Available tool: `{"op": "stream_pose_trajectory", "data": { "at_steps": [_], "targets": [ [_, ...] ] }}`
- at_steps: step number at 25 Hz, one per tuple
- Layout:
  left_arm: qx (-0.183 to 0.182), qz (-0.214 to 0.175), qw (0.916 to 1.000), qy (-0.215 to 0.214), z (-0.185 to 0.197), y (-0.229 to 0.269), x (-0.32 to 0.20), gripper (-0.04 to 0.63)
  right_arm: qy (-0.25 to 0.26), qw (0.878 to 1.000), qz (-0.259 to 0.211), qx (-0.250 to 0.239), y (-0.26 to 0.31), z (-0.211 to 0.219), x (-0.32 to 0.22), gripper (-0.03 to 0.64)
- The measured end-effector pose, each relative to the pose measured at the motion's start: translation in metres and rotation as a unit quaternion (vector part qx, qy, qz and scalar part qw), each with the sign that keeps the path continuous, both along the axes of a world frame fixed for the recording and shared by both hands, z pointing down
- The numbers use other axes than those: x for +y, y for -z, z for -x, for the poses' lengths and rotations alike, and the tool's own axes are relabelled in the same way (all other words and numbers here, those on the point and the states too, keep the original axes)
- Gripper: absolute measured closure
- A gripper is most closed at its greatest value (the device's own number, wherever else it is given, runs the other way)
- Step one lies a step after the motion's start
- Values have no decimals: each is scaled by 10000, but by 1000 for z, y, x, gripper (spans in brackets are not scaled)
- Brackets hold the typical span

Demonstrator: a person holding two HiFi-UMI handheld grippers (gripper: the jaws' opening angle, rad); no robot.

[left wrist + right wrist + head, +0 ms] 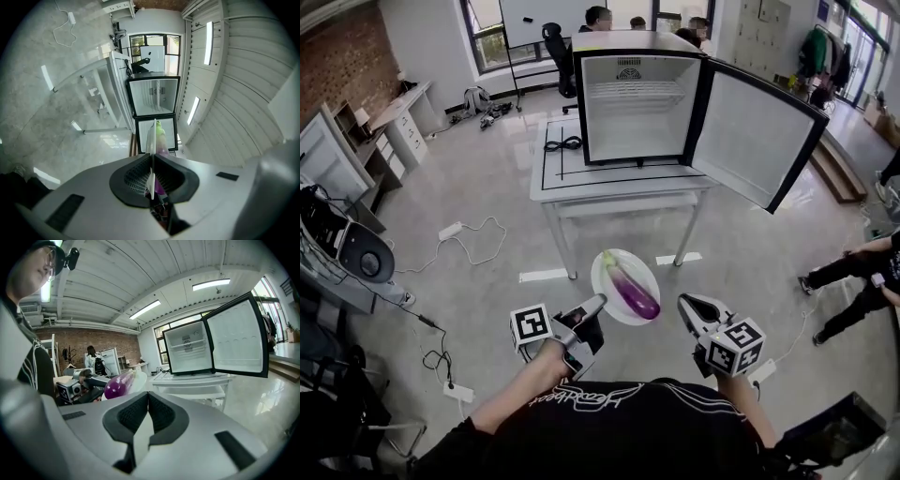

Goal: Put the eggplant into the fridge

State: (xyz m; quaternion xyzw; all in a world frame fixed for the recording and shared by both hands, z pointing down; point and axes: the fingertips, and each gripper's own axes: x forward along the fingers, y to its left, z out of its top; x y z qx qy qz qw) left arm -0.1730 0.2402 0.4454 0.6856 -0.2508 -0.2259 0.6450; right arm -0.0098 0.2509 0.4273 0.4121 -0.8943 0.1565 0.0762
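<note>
Left gripper [596, 304]: jaws closed almost fully, pinching the near-left rim of a white plate [606, 273]; in the left gripper view the plate is seen edge-on between the pads.
Right gripper [686, 307]: jaws pressed together with nothing between them; it is held just right of the plate and apart from it.
Eggplant [633, 290]: laid on the plate, its green stalk end toward the far side and its purple body toward the near right; it is not gripped by either gripper.
Plate position: held in the air over the floor, on the near side of the table [581, 184] and between the two grippers.
Fridge [637, 103]: stood on the table on the far side of the scene, with a white interior and a wire shelf seen high inside; no contents can be seen in it.
Fridge door [759, 136]: swung wide open to the right, past the table's right edge.
Table top: marked with black lines; a coiled black cable [562, 143] is laid at its left, beside the fridge.
Floor: a white cable [478, 246] is trailed at the left, and two pale tape strips [542, 275] are set near the table legs.
Background: people are seen beyond the fridge and at the right edge.
</note>
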Motion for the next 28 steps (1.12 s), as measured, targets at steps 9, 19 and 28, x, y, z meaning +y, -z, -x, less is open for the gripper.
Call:
{"op": "stream_pose_trajectory", "data": {
  "at_steps": [9, 19, 28],
  "targets": [
    [-11, 181, 9998, -57, -29, -14, -39, 570, -110, 9999, 51, -89, -8, -29, -41, 609],
    [-145, 379, 9992, -8, -78, -34, -151, 571, -147, 9994, 182, -267, -27, -77, -157, 609],
    [-99, 306, 9985, 452, -101, -21, -290, 571, 66, 9995, 195, -244, -29, -108, -291, 609]
  ]
}}
